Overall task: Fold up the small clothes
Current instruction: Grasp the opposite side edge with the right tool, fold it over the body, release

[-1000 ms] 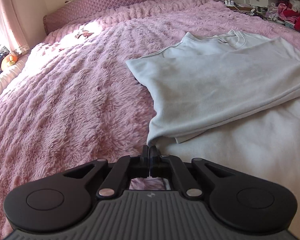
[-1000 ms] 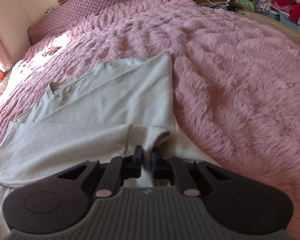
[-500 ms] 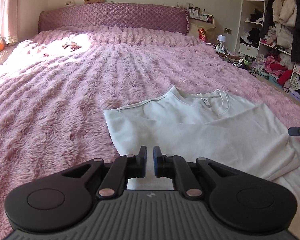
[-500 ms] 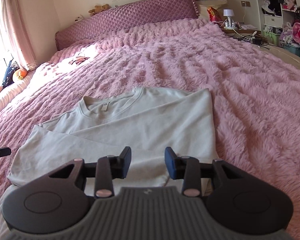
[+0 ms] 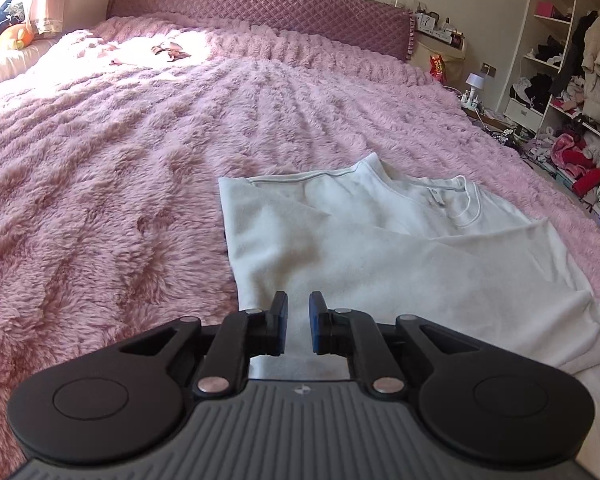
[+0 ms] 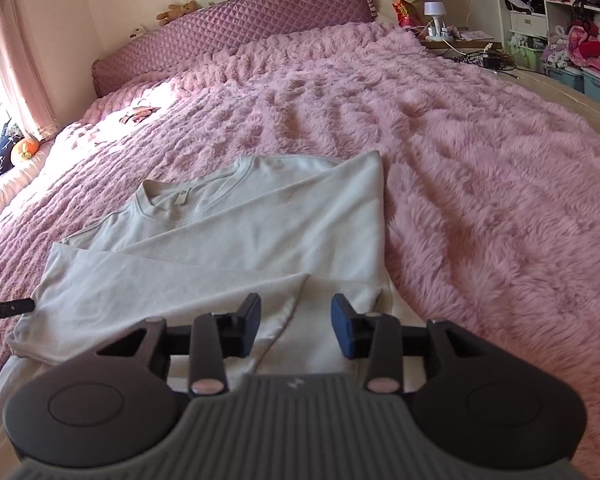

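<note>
Lying on the fluffy pink plush bedspread (image 5: 120, 208) is a pale white long-sleeved cotton shirt (image 5: 380, 248), its round collar toward the quilted purple headboard (image 5: 260, 4) and both sleeves folded across the chest. The left gripper (image 5: 298, 322) hovers above the shirt's near left edge with its blue-padded jaws parting, a narrow gap between them and no cloth pinched. The right gripper (image 6: 296, 326) hangs above the folded sleeve's cuff end, its jaws opening too and standing wider, with nothing grasped between them. At the left border of the right wrist view a dark tip, probably the other gripper, lies just beside the shirt's edge. Open shelves of piled clothing (image 5: 572, 92) stand to the bed's right.
</note>
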